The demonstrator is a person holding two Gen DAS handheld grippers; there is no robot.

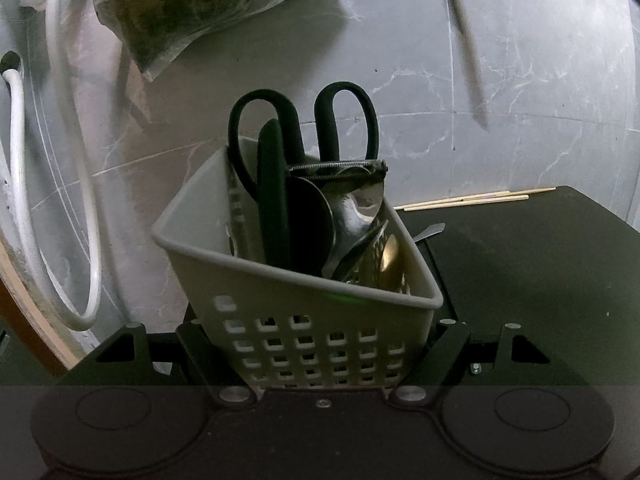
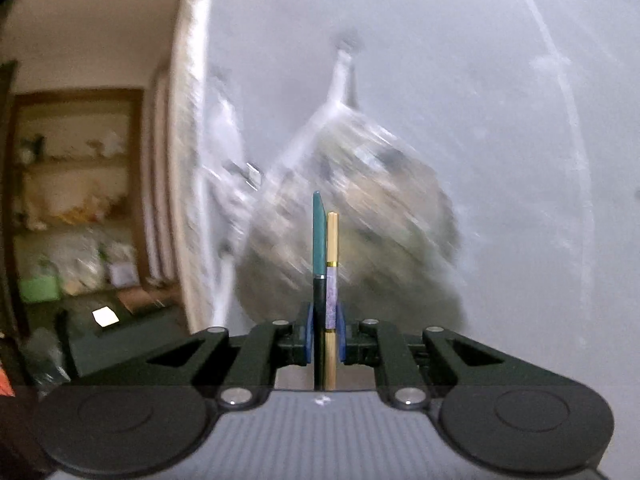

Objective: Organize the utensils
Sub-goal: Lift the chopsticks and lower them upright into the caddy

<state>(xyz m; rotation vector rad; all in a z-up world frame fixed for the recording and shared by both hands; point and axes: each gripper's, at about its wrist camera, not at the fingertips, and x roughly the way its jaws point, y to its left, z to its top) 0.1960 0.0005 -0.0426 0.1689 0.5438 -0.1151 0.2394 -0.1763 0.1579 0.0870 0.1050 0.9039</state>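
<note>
My left fingers (image 1: 320, 344) clamp the grey perforated plastic utensil basket (image 1: 296, 280) by its sides, on the dark counter (image 1: 520, 272). Black-handled scissors (image 1: 344, 120) and metal spoons (image 1: 360, 208) stand in it. My right fingers (image 2: 324, 332) pinch two sticks upright, a teal flat-tipped utensil (image 2: 319, 236) and a gold-and-purple one (image 2: 332, 240), touching side by side.

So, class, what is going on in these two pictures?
A person is sorting utensils with two handheld grippers. The left gripper is clamped on a grey basket holding scissors and spoons. The right gripper pinches two slim utensils upright, one teal, one gold. Chopsticks lie beside the basket.
</note>
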